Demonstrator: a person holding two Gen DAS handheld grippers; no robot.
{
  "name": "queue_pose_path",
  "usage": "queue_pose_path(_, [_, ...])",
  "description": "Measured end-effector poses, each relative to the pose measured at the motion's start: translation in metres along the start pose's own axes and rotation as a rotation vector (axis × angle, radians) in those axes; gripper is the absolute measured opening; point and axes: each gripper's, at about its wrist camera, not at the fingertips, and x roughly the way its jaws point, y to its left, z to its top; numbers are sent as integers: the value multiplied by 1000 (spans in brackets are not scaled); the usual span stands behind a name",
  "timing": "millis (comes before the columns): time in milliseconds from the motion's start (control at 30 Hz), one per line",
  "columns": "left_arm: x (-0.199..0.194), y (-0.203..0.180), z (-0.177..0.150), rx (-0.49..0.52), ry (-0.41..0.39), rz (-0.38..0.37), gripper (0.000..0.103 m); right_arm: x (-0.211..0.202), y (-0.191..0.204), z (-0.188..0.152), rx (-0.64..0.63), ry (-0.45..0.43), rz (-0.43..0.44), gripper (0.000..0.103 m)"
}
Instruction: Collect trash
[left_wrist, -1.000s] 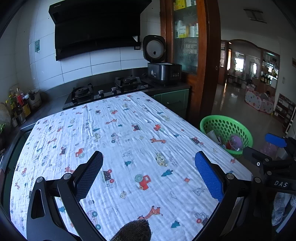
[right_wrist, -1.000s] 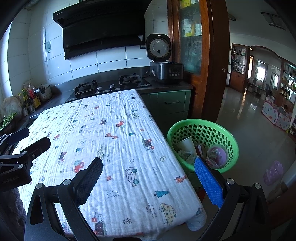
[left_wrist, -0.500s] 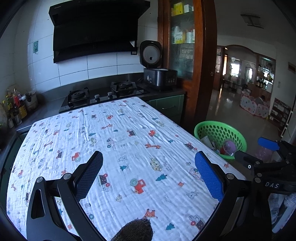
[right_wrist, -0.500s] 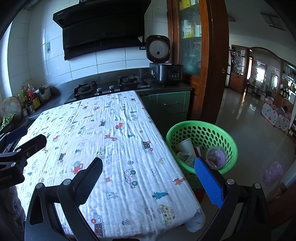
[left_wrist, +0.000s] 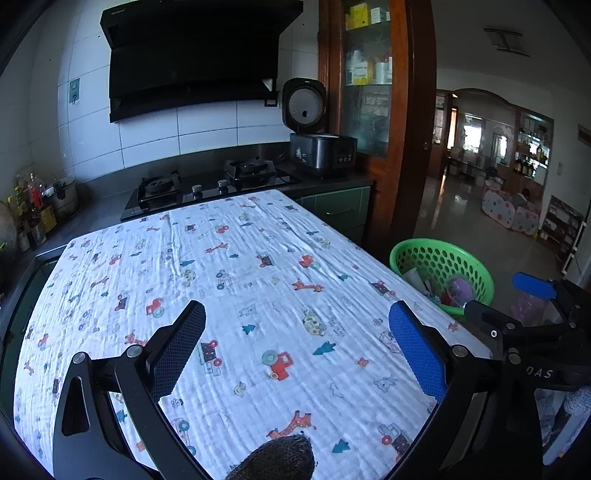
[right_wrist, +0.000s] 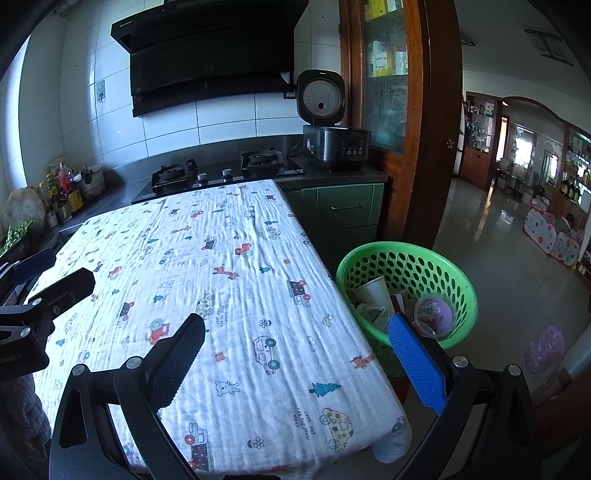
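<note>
A green perforated basket (right_wrist: 436, 258) stands on the floor by the table's right edge, also seen in the left wrist view (left_wrist: 417, 251). It holds a paper cup (right_wrist: 373, 291), a pink lidded cup (right_wrist: 434, 314) and crumpled scraps. My left gripper (left_wrist: 299, 350) is open over the near part of the cartoon-print tablecloth (left_wrist: 240, 280), nothing between its fingers. My right gripper (right_wrist: 295, 354) is open over the cloth's near right corner, its blue finger (right_wrist: 417, 365) in front of the basket. Each gripper shows at the other view's edge.
A gas hob (right_wrist: 221, 173) and a rice cooker (right_wrist: 332, 140) with its lid up stand on the counter behind the table. Bottles and jars (left_wrist: 33, 206) crowd the left counter. A wooden cabinet (right_wrist: 406, 110) rises at right; tiled floor (right_wrist: 498, 258) leads to another room.
Both grippers have drawn back and risen slightly, so table and basket look a little farther away. Both stay open and empty.
</note>
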Motion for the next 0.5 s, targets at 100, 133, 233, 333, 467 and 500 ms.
queue_pose_path(100, [0,1,-1,-10,5,-24,98,1,1,0,-2,1,1,96])
queue_pose_path(133, [0,1,-2,-10,7,-39,98,1,1,-1,-2,0,3,96])
queue_pose_path(233, [-2,0,-4,-12,-15,-45,98,1,4,-1,-7,1,3,96])
queue_pose_path(333, [-3,-2,-4,-2,-24,-31,98,1,5,-2,-8,1,4,96])
queue_pose_path(467, [1,0,-3,-16,-15,-14,98,1,4,-2,-3,1,4,96])
queue_pose_path(500, [2,2,-3,-23,-8,-15,98,1,5,-2,-4,1,3,96])
